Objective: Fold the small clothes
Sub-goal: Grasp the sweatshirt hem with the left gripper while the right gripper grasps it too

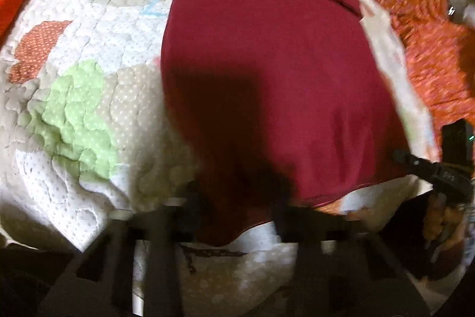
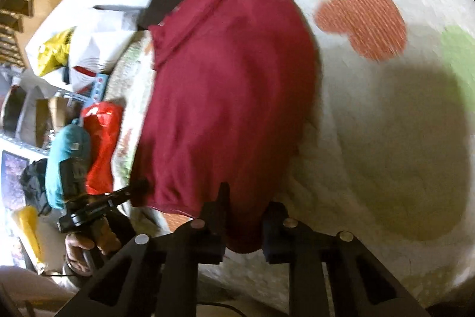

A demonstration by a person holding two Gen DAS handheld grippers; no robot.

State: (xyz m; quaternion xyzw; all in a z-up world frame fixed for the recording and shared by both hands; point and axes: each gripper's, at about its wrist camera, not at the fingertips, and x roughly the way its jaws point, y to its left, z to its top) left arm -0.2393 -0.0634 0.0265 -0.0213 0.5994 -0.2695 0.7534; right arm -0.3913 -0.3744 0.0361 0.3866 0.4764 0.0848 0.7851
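Observation:
A maroon shirt point(image 1: 267, 73) lies spread on a quilted patchwork blanket point(image 1: 89, 55); it also shows in the right wrist view point(image 2: 231, 97). My left gripper point(image 1: 237, 198) has its fingers either side of the shirt's near hem corner, with cloth between them. My right gripper point(image 2: 243, 219) grips the other near corner, cloth bunched between its fingers point(image 2: 216, 210). In the left wrist view the right gripper point(image 1: 421, 165) sits at the shirt's right hem. In the right wrist view the left gripper point(image 2: 130, 192) meets the shirt's left corner.
An orange flowered garment point(image 1: 400, 5) lies to the right of the shirt. A red shiny bag point(image 2: 101, 144) and a teal cap point(image 2: 65, 156) sit at the blanket's edge. Shelves, boxes and bags point(image 2: 59, 55) crowd the far side. The blanket point(image 2: 386, 138) stretches to the right.

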